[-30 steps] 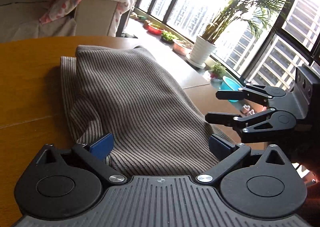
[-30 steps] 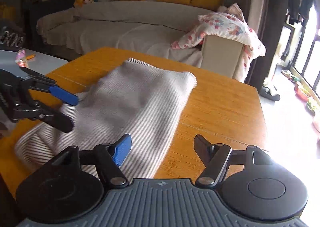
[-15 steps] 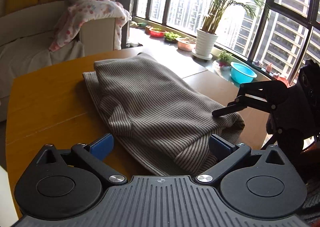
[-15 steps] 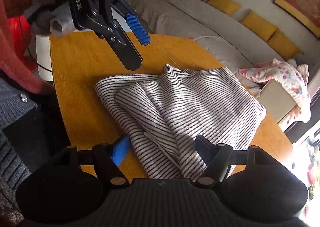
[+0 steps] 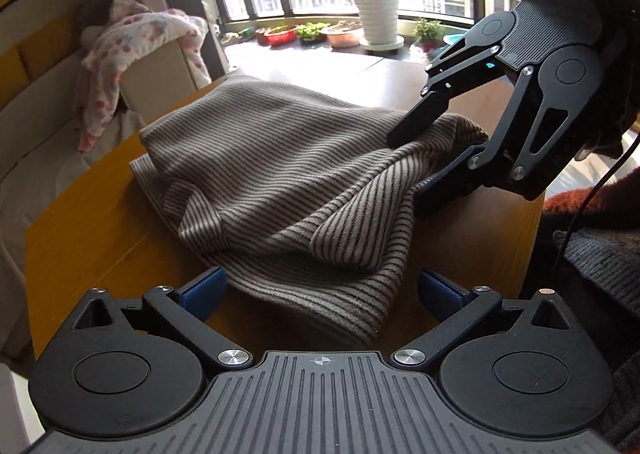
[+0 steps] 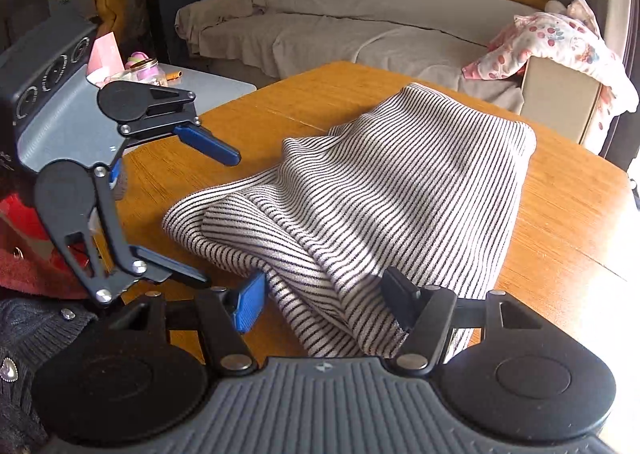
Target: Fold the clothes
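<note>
While a striped sweater (image 5: 280, 182) lies bunched on the wooden table (image 5: 80, 238), the left wrist view shows the left gripper (image 5: 320, 296) spread wide at 6 o'clock, nothing between its fingers. At 2 o'clock the right gripper (image 5: 416, 162) straddles a corner fold, jaws apart. From the right wrist view, the right gripper (image 6: 324, 300) stands open around the sweater's (image 6: 400, 190) near edge at 6 o'clock; the left gripper (image 6: 212, 218) gapes, unloaded, at 9 o'clock. A sofa (image 6: 340, 22) sits at 12 o'clock.
</note>
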A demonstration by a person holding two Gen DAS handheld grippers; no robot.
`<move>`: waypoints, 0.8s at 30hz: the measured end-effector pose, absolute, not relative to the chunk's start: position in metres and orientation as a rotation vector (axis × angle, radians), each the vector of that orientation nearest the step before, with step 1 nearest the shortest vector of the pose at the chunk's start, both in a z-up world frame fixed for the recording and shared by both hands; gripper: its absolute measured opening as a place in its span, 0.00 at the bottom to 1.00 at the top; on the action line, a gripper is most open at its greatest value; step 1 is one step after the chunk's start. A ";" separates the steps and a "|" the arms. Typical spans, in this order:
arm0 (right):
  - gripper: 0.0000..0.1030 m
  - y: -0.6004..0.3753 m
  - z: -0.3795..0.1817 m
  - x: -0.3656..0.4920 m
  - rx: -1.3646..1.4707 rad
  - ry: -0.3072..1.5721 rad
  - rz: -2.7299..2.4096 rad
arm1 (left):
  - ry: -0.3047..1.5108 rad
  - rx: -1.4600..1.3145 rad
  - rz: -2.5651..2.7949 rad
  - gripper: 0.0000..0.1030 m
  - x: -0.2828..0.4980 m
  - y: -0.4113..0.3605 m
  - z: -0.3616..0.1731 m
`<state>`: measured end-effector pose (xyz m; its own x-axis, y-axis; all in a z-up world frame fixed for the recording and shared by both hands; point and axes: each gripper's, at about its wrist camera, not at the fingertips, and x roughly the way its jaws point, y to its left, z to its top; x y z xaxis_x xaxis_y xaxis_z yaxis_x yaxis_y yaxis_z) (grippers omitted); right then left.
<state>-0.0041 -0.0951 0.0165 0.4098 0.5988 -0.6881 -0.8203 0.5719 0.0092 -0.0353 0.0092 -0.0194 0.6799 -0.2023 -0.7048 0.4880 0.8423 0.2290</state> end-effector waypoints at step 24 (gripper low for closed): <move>0.27 -0.094 0.035 -0.001 -0.871 0.348 0.684 | 0.646 -0.175 -0.440 1.00 -0.002 0.061 0.032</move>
